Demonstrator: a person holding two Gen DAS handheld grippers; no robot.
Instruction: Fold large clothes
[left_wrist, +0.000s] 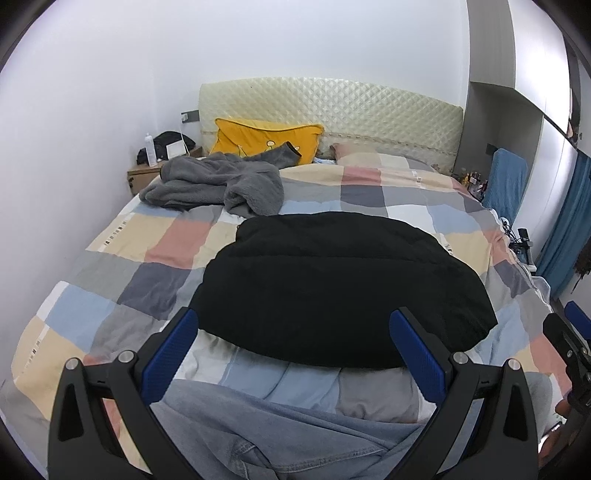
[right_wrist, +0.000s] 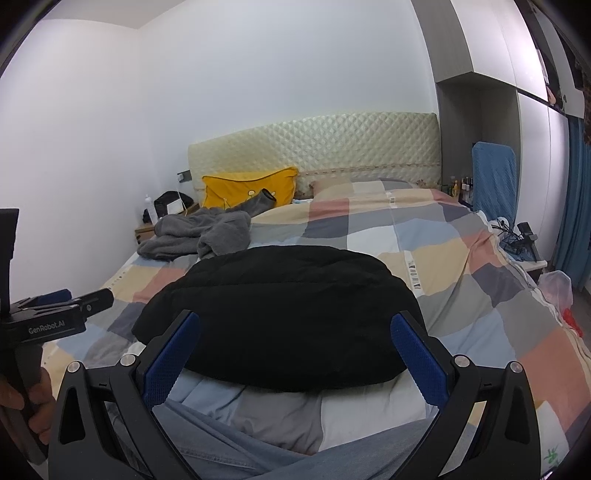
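Note:
A black garment (left_wrist: 332, 288) lies folded into a thick rounded pad on the checked bedcover (left_wrist: 122, 266); it also shows in the right wrist view (right_wrist: 280, 314). My left gripper (left_wrist: 295, 354) is open and empty, held just short of the garment's near edge. My right gripper (right_wrist: 295, 354) is open and empty, also just short of that edge. A crumpled grey fleece garment (left_wrist: 218, 181) lies at the far left of the bed, also in the right wrist view (right_wrist: 199, 232). The left gripper's body shows in the right wrist view (right_wrist: 55, 317).
A yellow pillow (left_wrist: 266, 140) leans on the quilted headboard (left_wrist: 332, 114). A bedside table (left_wrist: 144, 173) with a bottle and a bag stands at the far left. A blue chair (right_wrist: 493, 181), a small table with cables (right_wrist: 524, 251) and blue curtains (right_wrist: 576, 206) are at the right. Jeans-clad legs (left_wrist: 280, 435) are below the grippers.

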